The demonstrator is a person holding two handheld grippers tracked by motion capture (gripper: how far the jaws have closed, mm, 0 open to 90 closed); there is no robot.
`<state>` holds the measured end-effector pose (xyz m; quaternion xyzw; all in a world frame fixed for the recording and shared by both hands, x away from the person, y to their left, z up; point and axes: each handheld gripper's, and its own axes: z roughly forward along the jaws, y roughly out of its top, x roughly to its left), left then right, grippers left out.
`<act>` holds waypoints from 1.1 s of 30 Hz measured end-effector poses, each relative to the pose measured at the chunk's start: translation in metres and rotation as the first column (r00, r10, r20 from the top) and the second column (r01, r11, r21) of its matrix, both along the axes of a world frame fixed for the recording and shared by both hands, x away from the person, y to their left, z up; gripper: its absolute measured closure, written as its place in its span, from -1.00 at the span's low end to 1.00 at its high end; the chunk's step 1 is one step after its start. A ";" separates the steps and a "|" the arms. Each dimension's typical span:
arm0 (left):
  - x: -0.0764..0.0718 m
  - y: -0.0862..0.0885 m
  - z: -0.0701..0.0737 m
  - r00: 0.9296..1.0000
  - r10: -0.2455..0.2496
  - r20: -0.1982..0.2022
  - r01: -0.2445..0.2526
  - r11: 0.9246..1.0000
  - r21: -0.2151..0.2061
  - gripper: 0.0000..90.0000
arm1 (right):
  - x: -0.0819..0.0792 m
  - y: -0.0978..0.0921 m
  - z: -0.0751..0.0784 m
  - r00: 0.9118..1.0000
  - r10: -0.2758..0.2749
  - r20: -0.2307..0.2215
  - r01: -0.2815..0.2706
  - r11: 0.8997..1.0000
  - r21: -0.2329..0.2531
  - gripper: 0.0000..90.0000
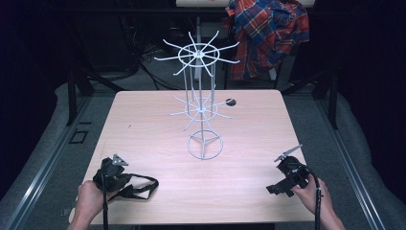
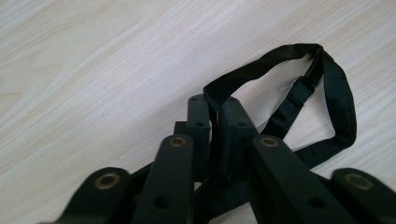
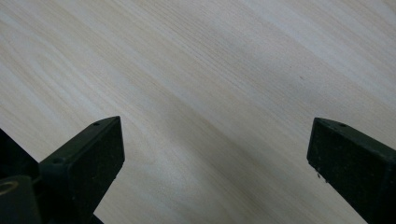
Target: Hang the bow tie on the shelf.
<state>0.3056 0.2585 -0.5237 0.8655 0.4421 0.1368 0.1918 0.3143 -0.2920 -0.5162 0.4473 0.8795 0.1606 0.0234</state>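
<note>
At the near left corner of the table (image 1: 143, 120), my left gripper (image 2: 218, 114) has its jaws together on the strap (image 2: 343, 100), a black fabric band closed into a loop. The grip sits at one end of the loop, so the rest lies free on the wood. This placement seems chosen to keep the loop open for hanging.

Strap position: flat on the table, just beside my left gripper (image 1: 114, 176) and on its right in the high view. The strap (image 1: 143, 187) has its long axis running roughly across the table, parallel to the near edge. The free, rounded end points toward my right hand. In the left gripper view a buckle or slider (image 2: 303, 86) sits near the far end of the loop; its type cannot be determined.

My right gripper (image 3: 215, 158) has its jaws wide apart over bare wood, holding nothing. It rests at the near right of the table (image 1: 286, 178), well apart from the strap, likely kept ready to spread or steady the loop.

Beyond both grippers, the wire rack (image 1: 201, 100) stands upright at mid-table, with two tiers of radial hooks. Judgement: the hooks are the probable destination, so the loop's open end should lead.
</note>
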 end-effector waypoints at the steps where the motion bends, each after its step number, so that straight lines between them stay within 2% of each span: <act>1: 0.000 0.000 0.000 1.000 0.000 0.000 0.000 1.000 0.000 0.93 | 0.000 0.000 0.000 1.000 0.000 0.000 0.000 1.000 0.000 -0.92; 5: -0.002 0.000 0.005 0.999 0.010 0.032 -0.010 1.000 -0.008 0.98 | 0.000 0.000 0.000 1.000 0.001 -0.001 -0.001 1.000 -0.002 -0.92; 7: -0.002 0.001 0.007 0.999 0.008 0.037 -0.008 1.000 -0.008 0.98 | 0.000 0.001 0.000 1.000 -0.005 0.000 0.005 1.000 0.008 -0.92; 10: -0.006 0.002 0.013 0.997 0.026 0.079 -0.023 0.999 -0.027 0.98 | -0.003 0.000 0.003 1.000 -0.016 0.021 0.016 1.000 0.023 -0.93; 12: -0.008 0.003 0.017 0.995 0.028 0.092 -0.025 0.999 -0.038 0.98 | -0.004 0.000 0.005 0.999 -0.022 0.039 0.020 0.999 0.039 -0.93; 15: -0.008 0.004 0.021 0.994 0.024 0.108 -0.018 0.998 -0.053 0.98 | -0.003 -0.001 0.005 0.999 -0.016 0.039 0.015 1.000 0.025 -0.93; 16: -0.009 0.003 0.025 0.991 0.026 0.134 -0.017 0.998 -0.064 0.98 | -0.001 0.000 0.003 0.999 -0.019 0.027 0.018 0.999 0.033 -0.93; 19: -0.011 0.001 0.029 0.989 0.016 0.146 -0.006 0.998 -0.067 0.98 | -0.002 0.001 0.002 1.000 -0.015 0.024 0.015 1.000 0.016 -0.93; 20: -0.011 0.000 0.030 0.988 0.015 0.151 -0.005 0.998 -0.067 0.98 | -0.002 0.001 0.002 0.999 -0.016 0.028 0.015 0.999 0.028 -0.93; 24: -0.013 -0.001 0.034 0.987 0.007 0.163 0.006 0.997 -0.079 0.98 | -0.003 -0.001 0.004 0.999 -0.018 0.035 0.018 1.000 0.019 -0.93; 25: -0.013 -0.001 0.035 0.986 0.010 0.168 0.004 0.997 -0.082 0.98 | -0.004 0.000 0.002 0.998 -0.041 0.046 0.039 0.998 0.042 -0.93; 26: -0.013 -0.001 0.036 0.985 0.015 0.174 0.000 0.996 -0.087 0.98 | -0.002 -0.001 0.003 0.999 -0.017 0.034 0.016 1.000 0.020 -0.93; 28: -0.014 0.000 0.038 0.983 0.017 0.184 -0.001 0.997 -0.084 0.98 | -0.002 0.001 0.001 0.999 -0.032 0.030 0.031 0.999 0.041 -0.93; 31: -0.015 0.003 0.045 0.979 0.027 0.203 -0.007 0.995 -0.099 0.98 | -0.002 0.001 0.002 0.999 -0.025 0.033 0.024 0.999 0.032 -0.93; 33: -0.016 0.004 0.051 0.973 0.034 0.227 -0.009 0.994 -0.109 0.98 | -0.002 0.001 0.002 0.999 -0.024 0.032 0.023 0.999 0.031 -0.93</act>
